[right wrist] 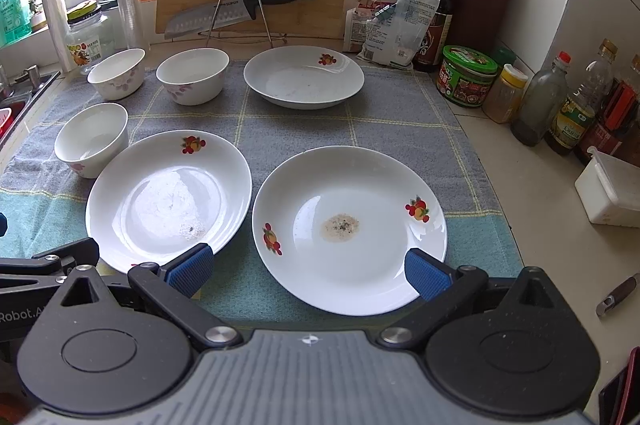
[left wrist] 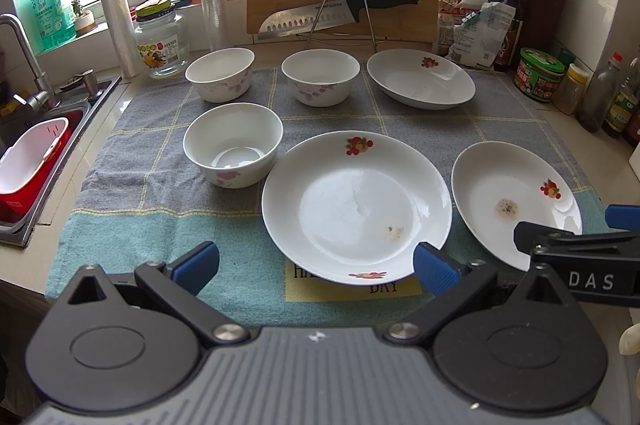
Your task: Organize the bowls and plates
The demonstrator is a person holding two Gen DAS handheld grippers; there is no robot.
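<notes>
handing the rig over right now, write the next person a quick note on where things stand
Left gripper: open, empty, over the near-left plate.
Right gripper: open, empty, over the near-right plate.
Third plate sits at the back right of the cloth; three bowls sit apart on the left.
Done: nothing stacked.
Left: all plates and bowls.

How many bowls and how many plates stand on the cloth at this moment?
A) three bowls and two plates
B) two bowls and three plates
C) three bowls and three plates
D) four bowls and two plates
C: on the cloth stand three bowls, back left, back middle and front left, and three plates, at the back, front middle and front right, none of them stacked.
</notes>
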